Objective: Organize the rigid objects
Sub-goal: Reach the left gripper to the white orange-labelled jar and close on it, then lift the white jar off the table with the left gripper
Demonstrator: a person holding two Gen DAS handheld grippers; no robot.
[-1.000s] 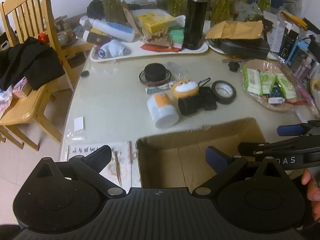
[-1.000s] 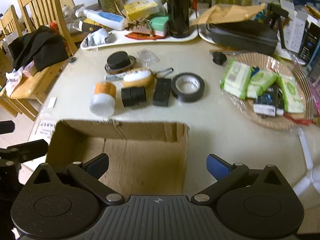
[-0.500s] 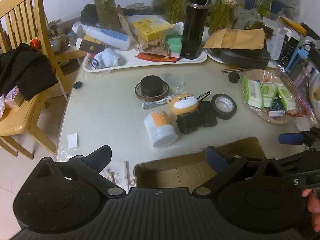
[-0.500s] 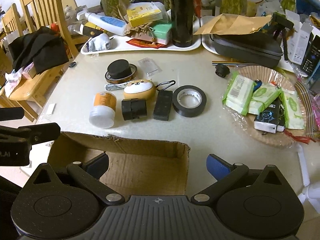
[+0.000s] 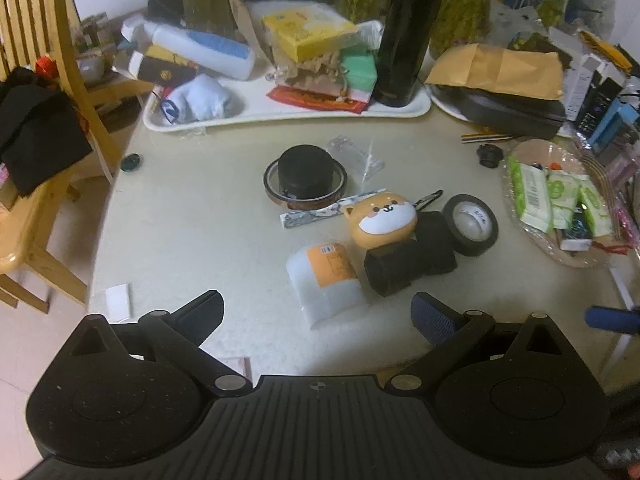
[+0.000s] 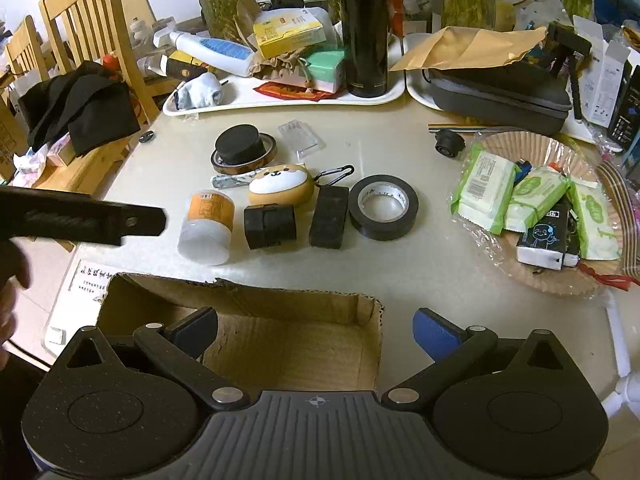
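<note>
Now my left tongs (image 5: 316, 306) hang wide open over the table, holding nothing. Right between the tips, a little ahead, lies the white jar (image 5: 325, 282) with the orange label, on its side. Just to the right of it sits a black block (image 5: 394, 270), touching the dog case (image 5: 382, 222). My right tongs (image 6: 316, 330) are wide open too and hold nothing. They hang over the open box (image 6: 248, 320), and the jar (image 6: 207, 226) is ahead and to the left of them.

I think the jar comes first. It is round and on its side, so it could roll away if one tip bumps it. The right tip could also knock the block. The box edge is torn, so a thing could catch on it going in.
</note>
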